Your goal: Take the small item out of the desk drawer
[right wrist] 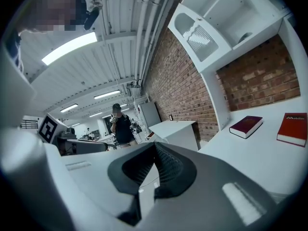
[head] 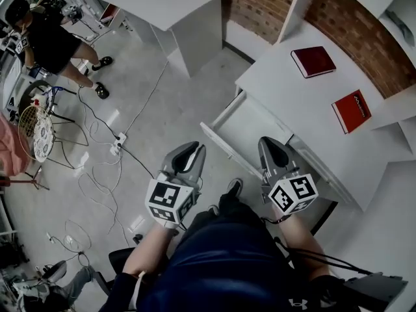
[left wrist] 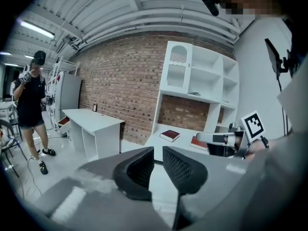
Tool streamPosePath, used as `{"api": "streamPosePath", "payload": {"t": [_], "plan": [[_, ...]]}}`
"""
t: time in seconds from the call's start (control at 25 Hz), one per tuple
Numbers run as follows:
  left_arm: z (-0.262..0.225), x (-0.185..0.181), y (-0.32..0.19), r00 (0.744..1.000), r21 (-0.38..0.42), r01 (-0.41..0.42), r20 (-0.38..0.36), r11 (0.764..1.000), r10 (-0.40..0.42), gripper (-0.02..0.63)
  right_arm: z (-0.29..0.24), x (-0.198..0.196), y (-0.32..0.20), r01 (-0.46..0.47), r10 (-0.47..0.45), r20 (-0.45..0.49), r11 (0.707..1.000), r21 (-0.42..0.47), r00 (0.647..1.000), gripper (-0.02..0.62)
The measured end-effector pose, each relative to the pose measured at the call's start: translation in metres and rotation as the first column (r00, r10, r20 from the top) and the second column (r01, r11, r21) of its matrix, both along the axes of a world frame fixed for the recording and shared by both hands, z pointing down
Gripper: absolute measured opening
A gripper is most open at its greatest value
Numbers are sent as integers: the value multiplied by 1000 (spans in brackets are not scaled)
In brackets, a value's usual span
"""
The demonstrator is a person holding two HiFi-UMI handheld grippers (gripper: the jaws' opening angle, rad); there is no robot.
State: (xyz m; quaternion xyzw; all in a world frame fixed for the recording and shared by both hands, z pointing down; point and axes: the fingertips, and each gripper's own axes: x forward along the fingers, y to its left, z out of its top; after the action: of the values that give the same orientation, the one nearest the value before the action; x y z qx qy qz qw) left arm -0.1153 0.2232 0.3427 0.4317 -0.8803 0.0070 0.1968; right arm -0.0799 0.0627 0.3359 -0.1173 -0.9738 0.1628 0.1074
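Note:
The white desk [head: 286, 83] has its drawer [head: 250, 125] pulled open toward me; the part of its inside that shows is bare white, and no small item is visible. My left gripper [head: 192, 149] [left wrist: 158, 150] hovers above the floor just left of the drawer front, shut with nothing between its jaws. My right gripper [head: 272, 147] [right wrist: 154, 146] hangs over the drawer's near end, also shut and empty. It hides part of the drawer.
Two red books [head: 312, 62] [head: 351, 111] lie on the desk top, under a white shelf unit [left wrist: 192, 81]. A second white desk [head: 175, 5] stands farther off. A person [head: 49, 41] stands at the far left, with cables [head: 110, 148] across the floor.

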Motion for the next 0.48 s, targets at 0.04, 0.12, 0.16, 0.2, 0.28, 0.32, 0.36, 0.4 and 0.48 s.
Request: {"api": "streamPosePath", "payload": {"t": [0.04,0.12,0.16,0.2,0.28,0.32,0.36,0.4,0.48], "plan": [[0,-4,-6,1000,-6,-13,0,1000,13,61,1,-2,-6,-15,15,-1,1000,-5,1000,3],[2,-10,-19,999,-15,-40,0,999,40,61,4,-2,-21,-48,48,-6,999,-16,999,3],[4,-12,-27,999,-20,-54,-2,998,54,61,6,-2,-29,-64,64,-11,998,-22,998,3],[5,-14,-35,998,-22,-67,-6,998,67,61,8,-1,-36,-81,80,-17,996,-26,997,3],[5,-18,-51,996,-16,-90,-21,996,89,61,11,2,-52,-115,114,-26,993,-31,993,3],[6,-20,-59,994,-10,-103,-31,995,103,61,12,3,-60,-136,135,-31,990,-32,990,3],[7,-21,-66,992,-7,-121,-38,993,121,61,13,5,-68,-160,159,-36,987,-33,987,3],[8,-23,-73,989,-8,-142,-42,990,142,61,14,7,-75,-188,187,-41,982,-35,982,3],[10,-27,-84,981,-15,-189,-47,982,188,61,16,11,-88,-248,246,-55,968,-41,968,3]]}}
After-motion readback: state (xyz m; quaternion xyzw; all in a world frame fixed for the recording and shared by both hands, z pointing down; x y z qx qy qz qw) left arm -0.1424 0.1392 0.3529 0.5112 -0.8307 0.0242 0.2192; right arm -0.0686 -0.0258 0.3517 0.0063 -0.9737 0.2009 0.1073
